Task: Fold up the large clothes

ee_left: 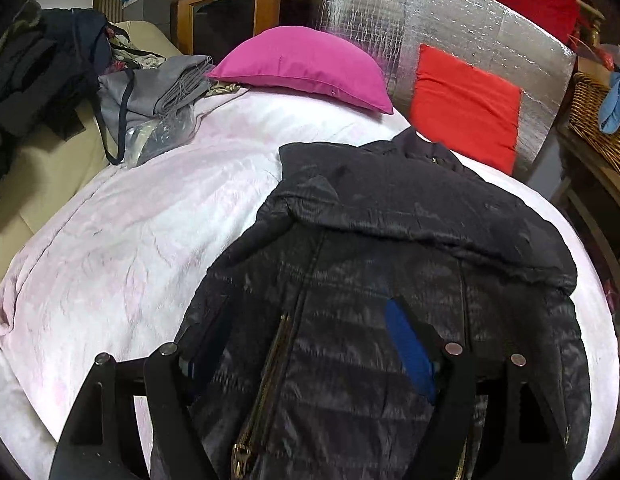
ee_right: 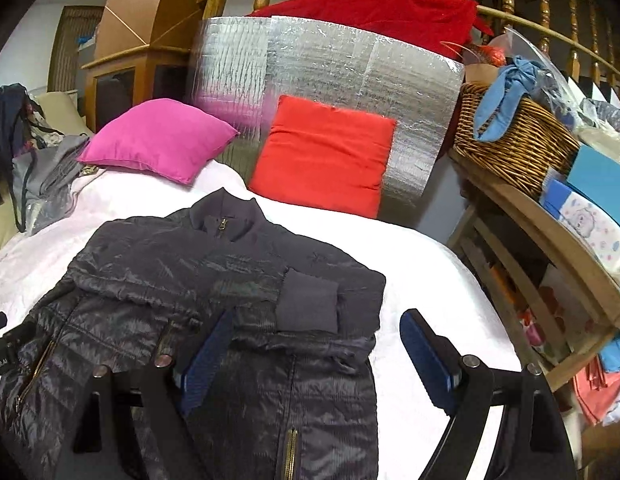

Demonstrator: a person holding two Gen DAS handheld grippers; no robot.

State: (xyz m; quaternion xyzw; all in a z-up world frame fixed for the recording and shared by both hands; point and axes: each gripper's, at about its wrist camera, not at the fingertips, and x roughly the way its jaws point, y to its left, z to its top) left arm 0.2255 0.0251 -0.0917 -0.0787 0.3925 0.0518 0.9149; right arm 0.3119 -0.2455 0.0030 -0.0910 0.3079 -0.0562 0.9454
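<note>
A dark navy quilted jacket [ee_left: 390, 240] with a gold zipper lies front-up on the pale pink bedspread [ee_left: 129, 240]; both sleeves are folded across its chest. It also shows in the right wrist view [ee_right: 213, 280], with a ribbed cuff [ee_right: 305, 300] lying on top. My left gripper [ee_left: 305, 344] is open, its blue-padded fingers [ee_left: 408, 344] spread just above the jacket's lower front. My right gripper [ee_right: 314, 344] is open over the jacket's right side, with one finger above the fabric and the other above the bedspread [ee_right: 410, 280].
A pink cushion [ee_right: 157, 140] and a red cushion [ee_right: 326, 156] lean at the head of the bed against silver foil insulation [ee_right: 350, 64]. Piled clothes [ee_left: 41, 68] lie at the left. A wicker basket [ee_right: 514, 136] sits on a wooden table [ee_right: 550, 232] at the right.
</note>
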